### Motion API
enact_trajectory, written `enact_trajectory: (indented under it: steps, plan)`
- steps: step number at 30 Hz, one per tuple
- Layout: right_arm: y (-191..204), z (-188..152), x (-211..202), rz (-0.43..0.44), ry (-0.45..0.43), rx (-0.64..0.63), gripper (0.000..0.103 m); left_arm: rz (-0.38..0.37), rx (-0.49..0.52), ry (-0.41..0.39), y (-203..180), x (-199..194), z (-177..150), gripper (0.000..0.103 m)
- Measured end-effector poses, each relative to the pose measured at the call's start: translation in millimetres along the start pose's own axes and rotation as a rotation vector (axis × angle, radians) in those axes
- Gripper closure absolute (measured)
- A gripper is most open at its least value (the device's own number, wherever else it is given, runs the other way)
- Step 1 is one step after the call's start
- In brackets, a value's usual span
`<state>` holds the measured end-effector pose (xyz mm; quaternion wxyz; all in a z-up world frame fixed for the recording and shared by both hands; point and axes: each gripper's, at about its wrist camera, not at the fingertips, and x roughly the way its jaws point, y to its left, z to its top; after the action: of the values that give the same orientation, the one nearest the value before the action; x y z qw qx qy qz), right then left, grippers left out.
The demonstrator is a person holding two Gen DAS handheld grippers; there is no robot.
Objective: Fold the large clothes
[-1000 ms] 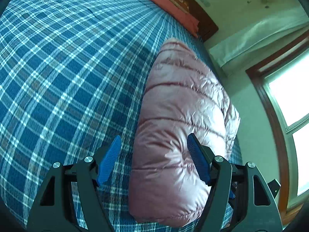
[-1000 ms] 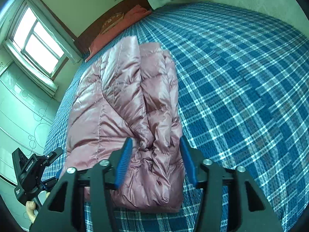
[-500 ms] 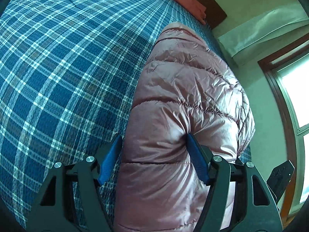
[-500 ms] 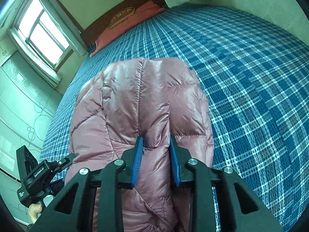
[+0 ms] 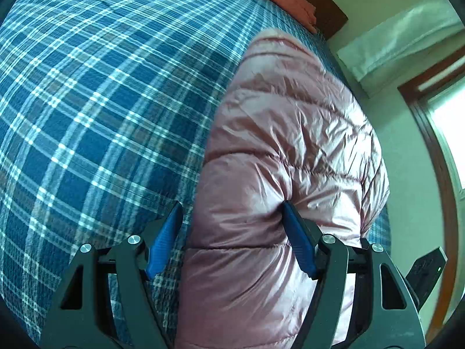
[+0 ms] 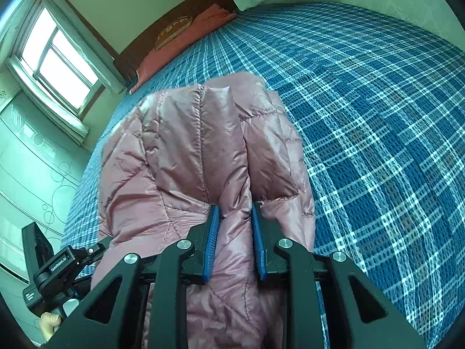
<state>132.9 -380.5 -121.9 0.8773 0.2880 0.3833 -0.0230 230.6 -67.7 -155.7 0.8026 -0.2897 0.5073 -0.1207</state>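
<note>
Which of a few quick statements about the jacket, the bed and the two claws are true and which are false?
1. The pink puffer jacket lies on a blue plaid bedspread. True.
2. The right claw has a ridge of jacket fabric between its pads. True.
3. The left claw is closed tight on nothing. False: it gapes wide, one pad against the jacket, the other clear of it.
4. The jacket is green. False: pink.
5. A red pillow lies at the headboard. True.

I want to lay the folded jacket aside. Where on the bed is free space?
The plaid bedspread lies bare from the pink jacket to the far wall and up toward the red pillow. The window-side strip beside the jacket is narrow and crowded.
</note>
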Motion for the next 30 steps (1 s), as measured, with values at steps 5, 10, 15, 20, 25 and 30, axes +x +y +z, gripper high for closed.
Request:
enact_trajectory:
  steps: [5, 10, 15, 20, 25, 30]
  plan:
    - [-4, 20, -4, -0.002, -0.043, 0.004, 0.027, -0.083, -0.083, -0.016, 19, -5, 23, 0.018]
    - [-14, 27, 36, -0.001, 0.072, 0.017, 0.027, -0.136, -0.158, 0.07, 23, 27, 32, 0.017]
    - [-35, 19, 50, 0.092, 0.058, 0.115, 0.022, -0.146, -0.187, 0.044, 18, 30, 27, 0.012]
    - [-37, 12, 49, 0.129, 0.024, 0.122, 0.021, -0.137, -0.275, 0.004, 19, 30, 19, 0.008]
    - [-28, 5, 50, 0.128, 0.021, 0.1, 0.032, -0.1, -0.21, 0.001, 6, 34, 20, 0.02]
    - [-26, -3, 53, 0.177, 0.029, 0.134, 0.058, -0.119, -0.184, 0.021, -3, 37, 17, 0.045]
